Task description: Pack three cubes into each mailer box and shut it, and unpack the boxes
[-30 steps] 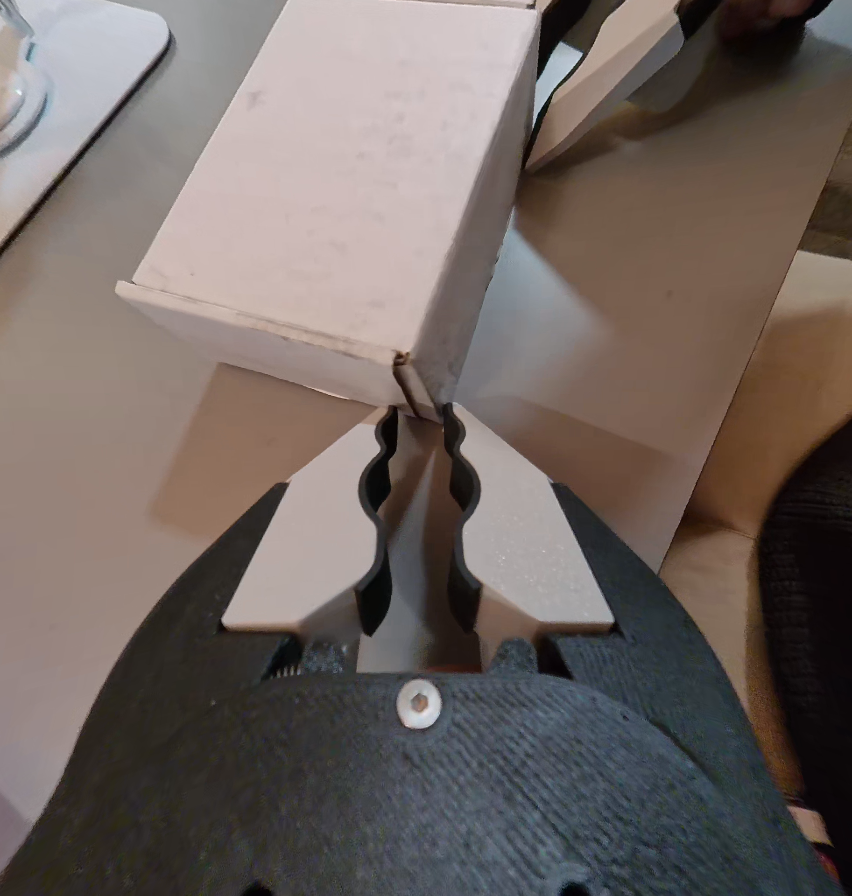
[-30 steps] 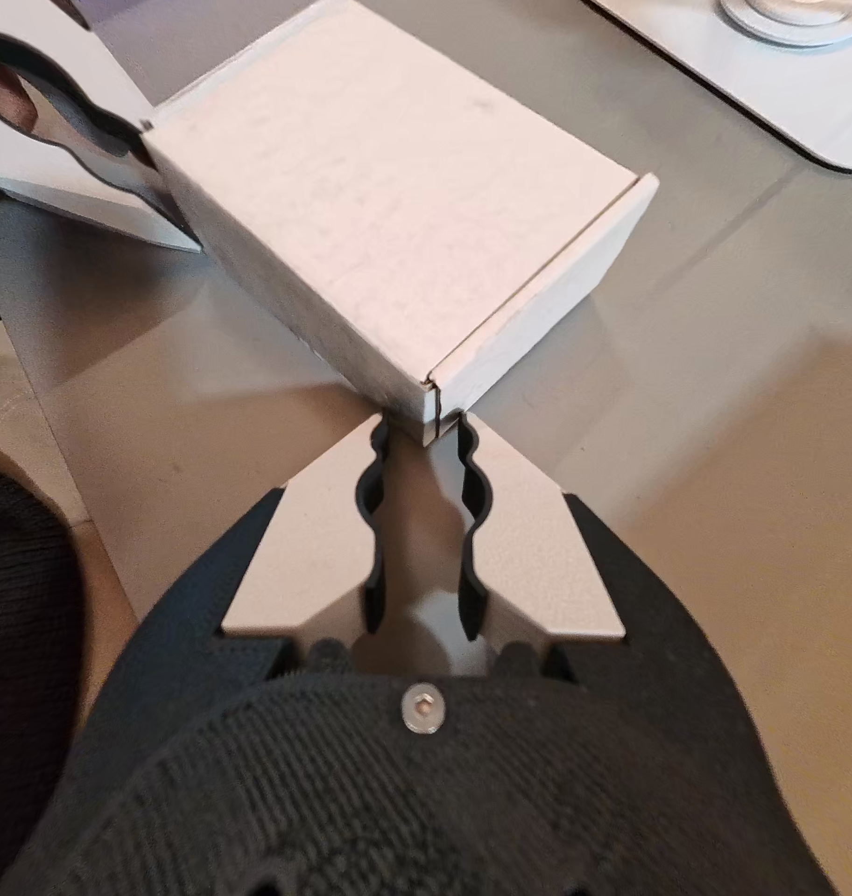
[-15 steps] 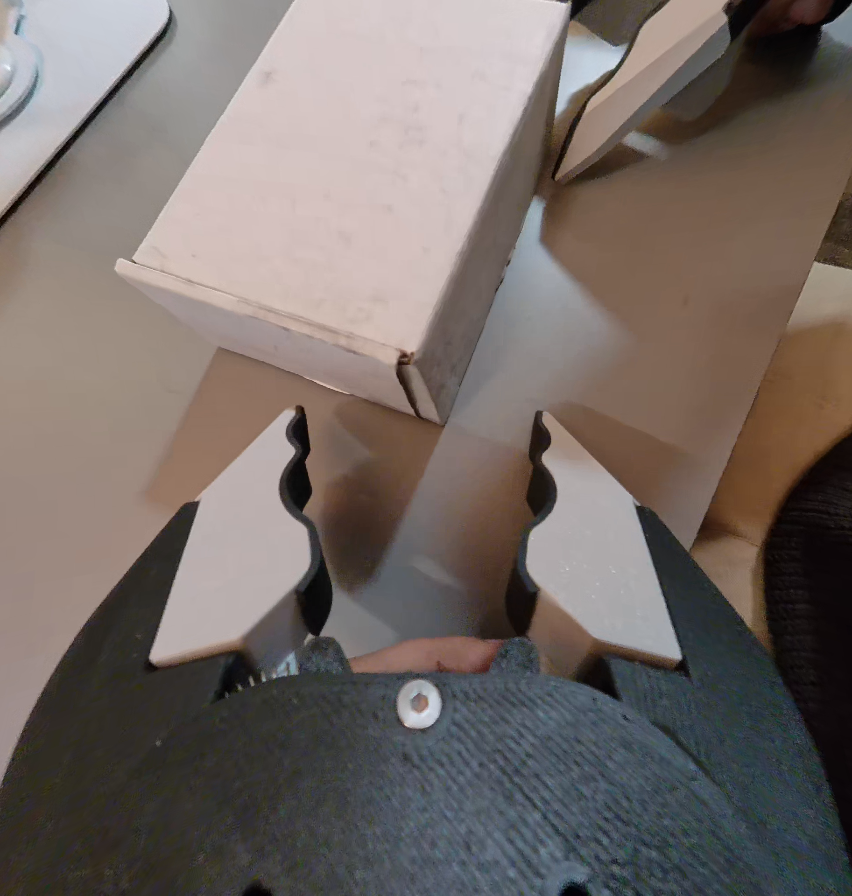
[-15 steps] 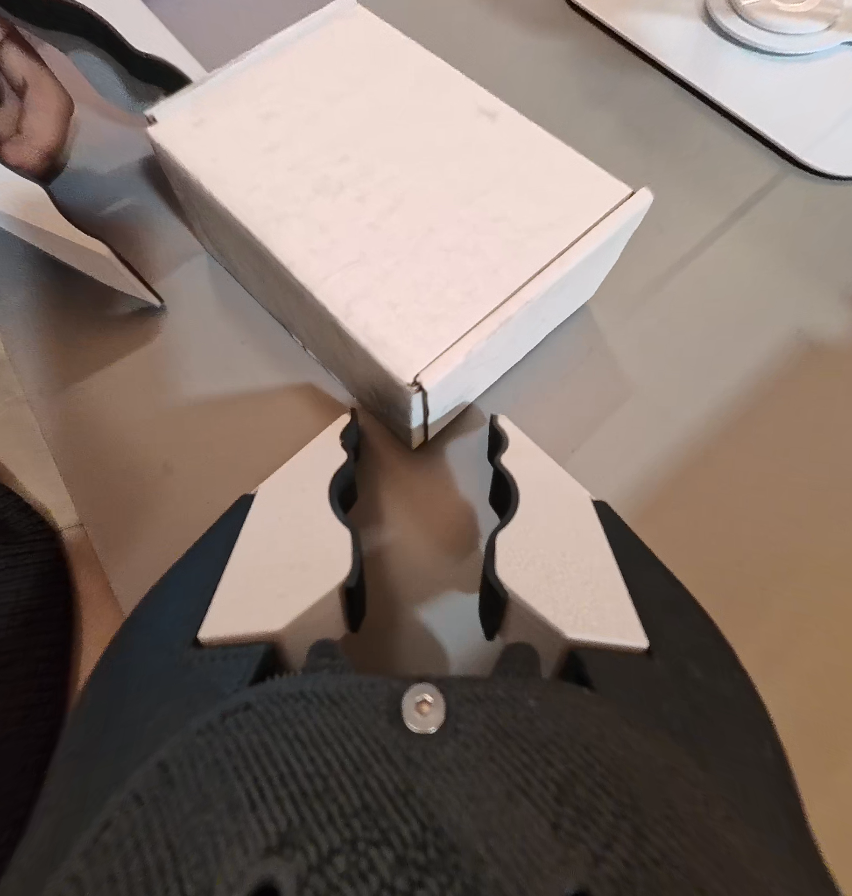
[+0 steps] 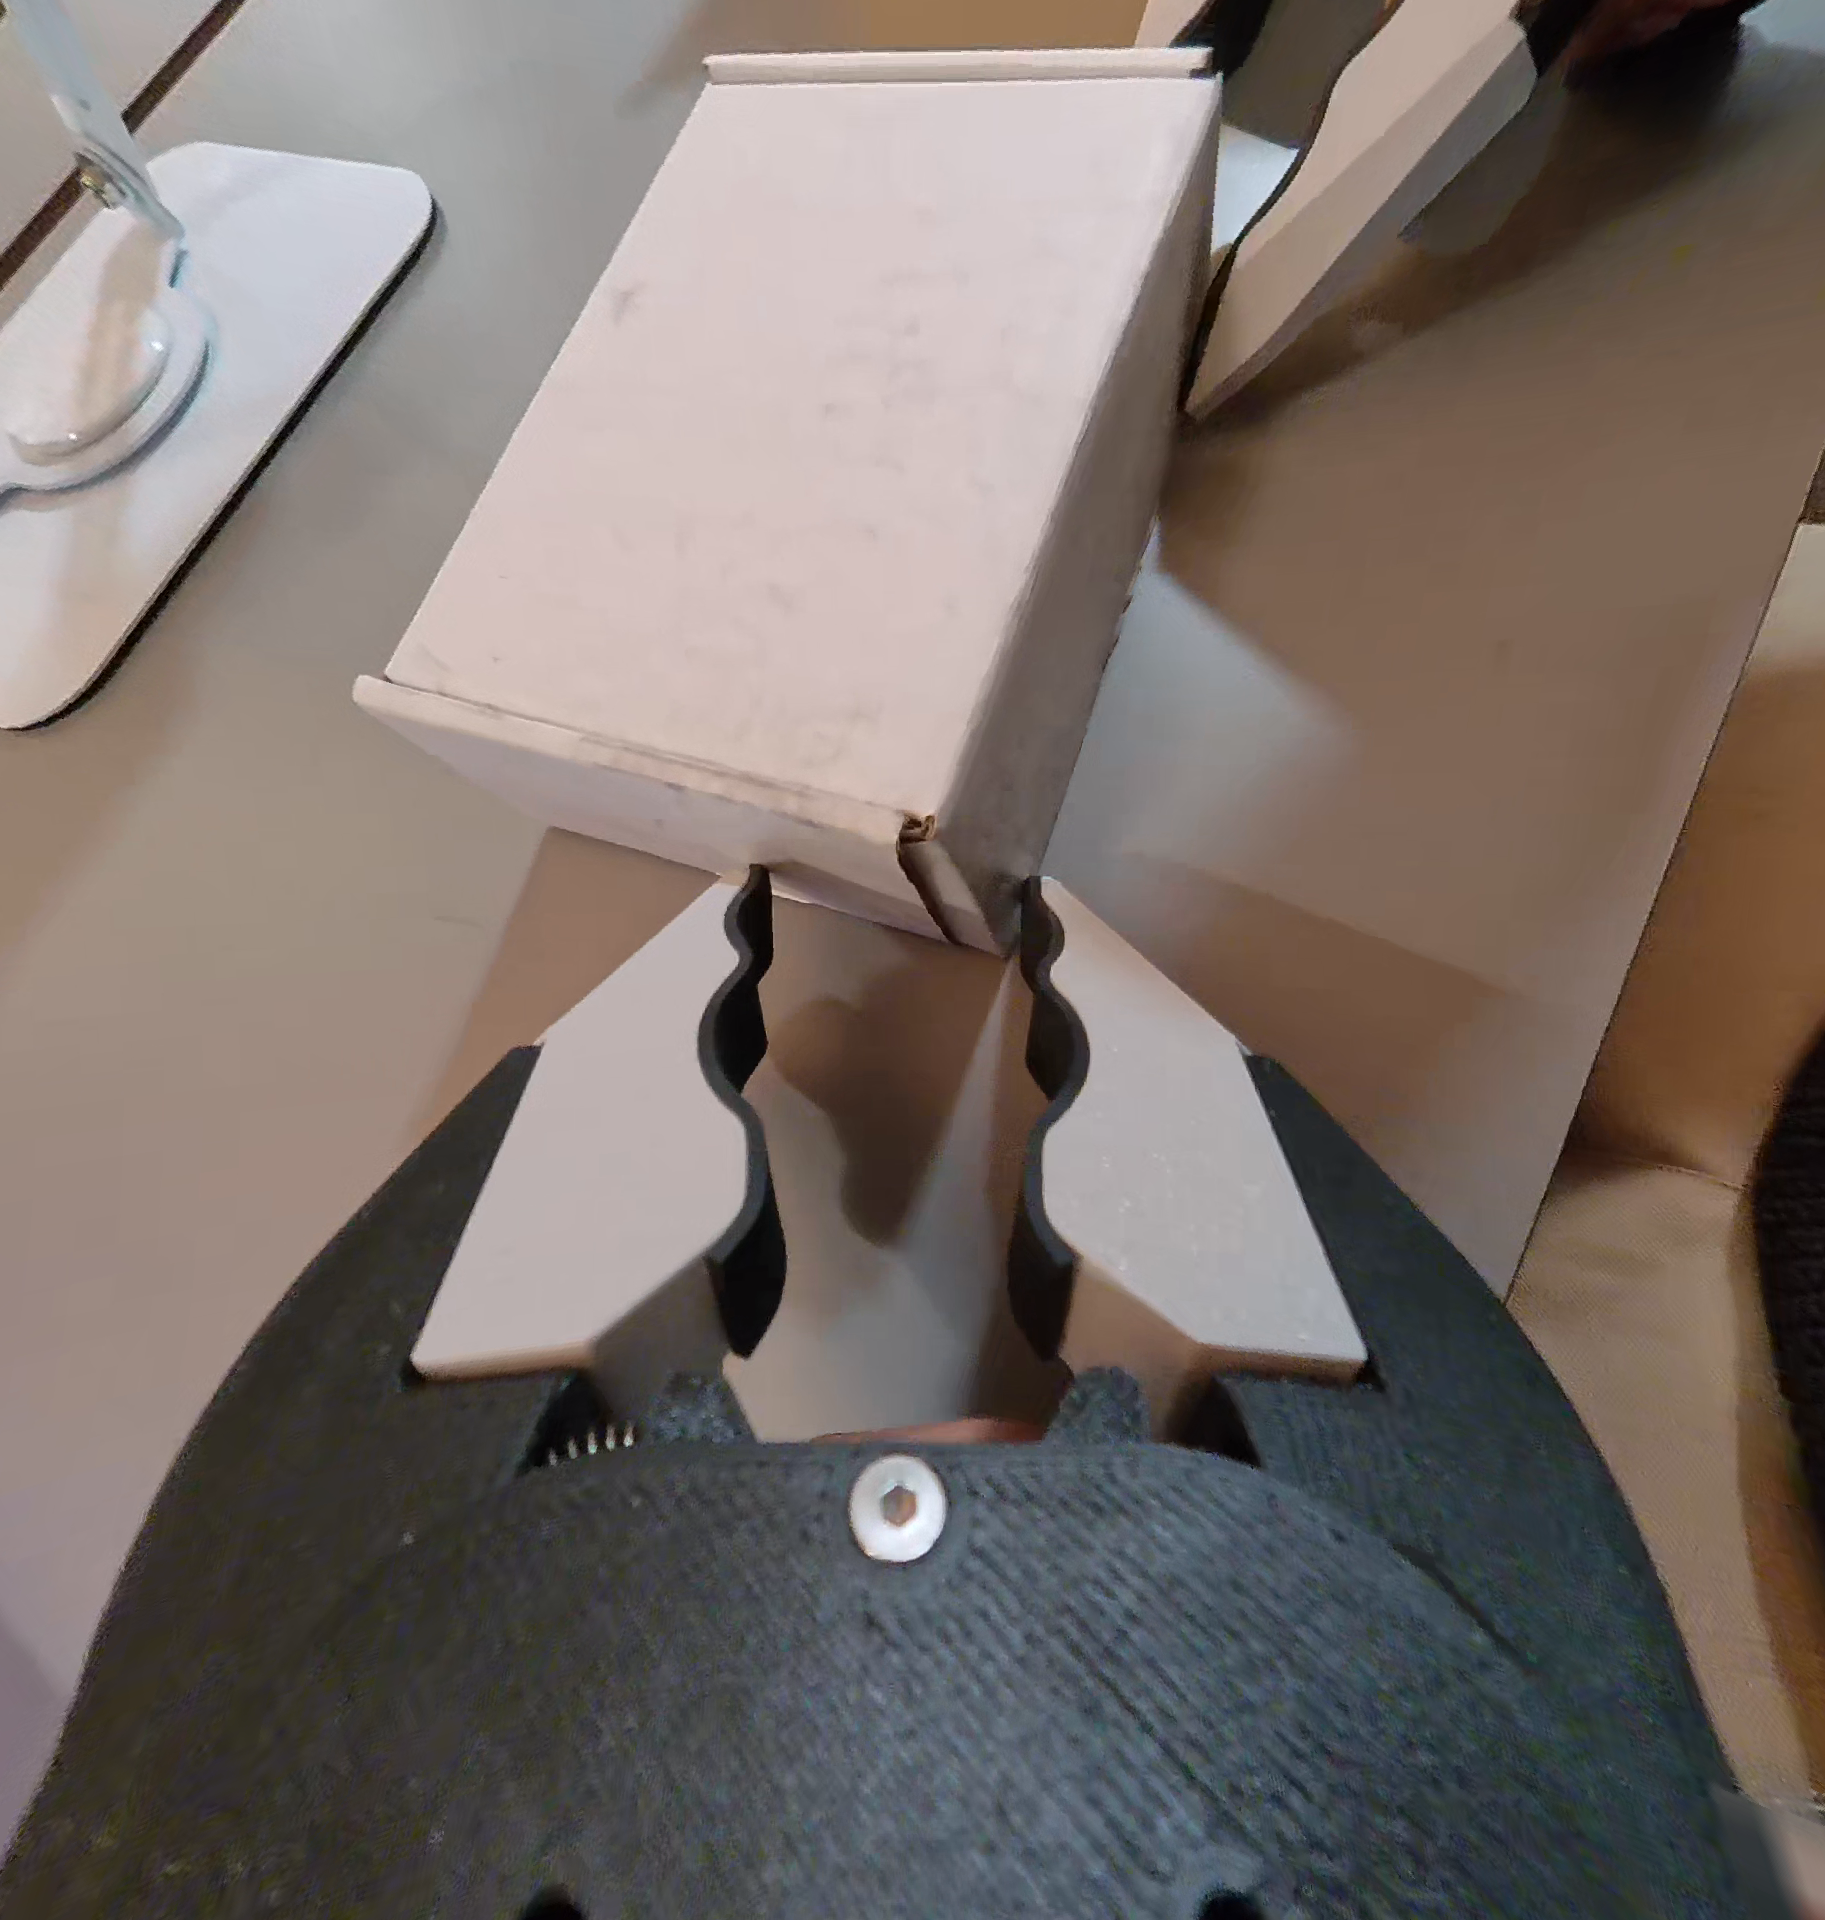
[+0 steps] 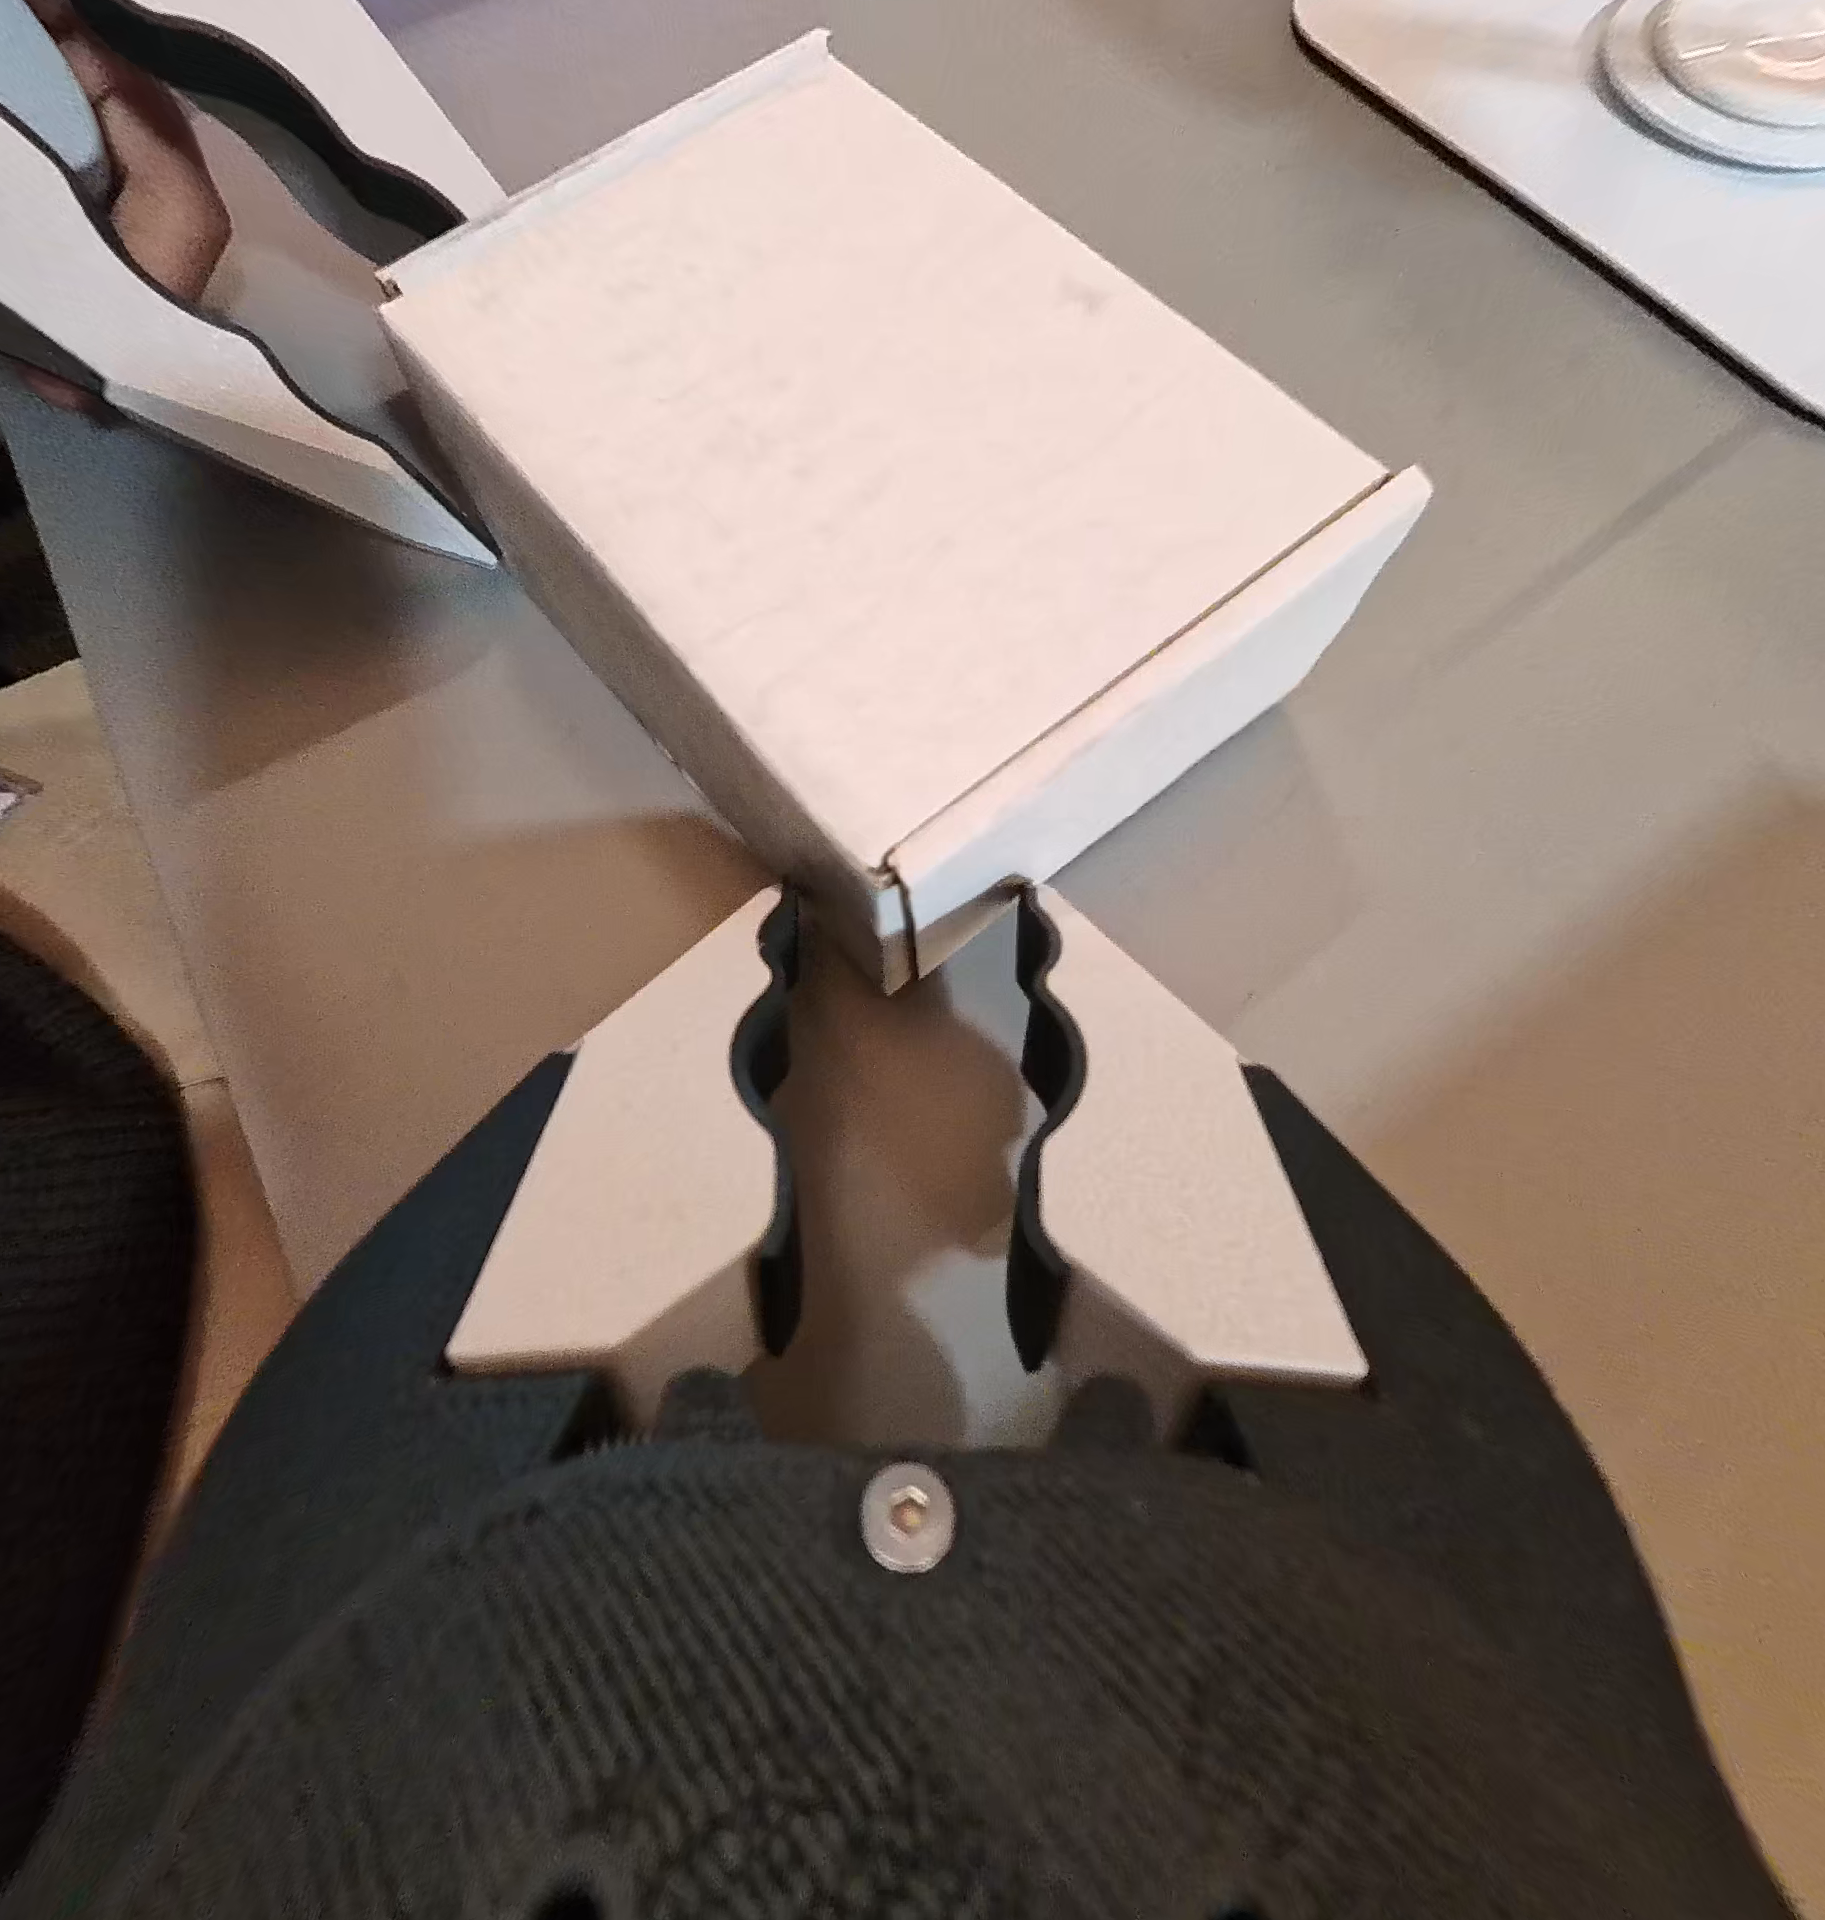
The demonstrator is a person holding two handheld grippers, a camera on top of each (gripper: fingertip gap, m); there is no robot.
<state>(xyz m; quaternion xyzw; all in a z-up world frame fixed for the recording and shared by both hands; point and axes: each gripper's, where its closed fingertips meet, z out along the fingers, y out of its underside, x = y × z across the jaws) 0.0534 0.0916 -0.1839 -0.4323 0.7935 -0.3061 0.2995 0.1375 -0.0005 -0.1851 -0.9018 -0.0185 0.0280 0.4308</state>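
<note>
A white mailer box point(image 5: 835, 416) lies shut on the grey table point(image 5: 212, 1039). My left gripper point(image 5: 894, 888) is partly open, its fingertips on either side of the box's near corner. The box also shows in the right wrist view point(image 6: 887, 468). My right gripper point(image 6: 908, 904) is partly open, with its tips on either side of the box's opposite corner. Each gripper shows in the other's view, the right one at the top right point(image 5: 1407, 156) and the left one at the top left point(image 6: 212, 343), both against the box. No cubes are in view; the box's inside is hidden.
A white flat stand base point(image 5: 160, 416) lies on the table left of the box and shows at the top right in the right wrist view point(image 6: 1666, 156). The table edge point(image 5: 1656, 935) runs close by. A dark sleeve point(image 5: 1822, 1299) is beside it.
Both grippers let go of the box corners and opened. They have since narrowed again around the same corners. The left gripper has come closer to the box.
</note>
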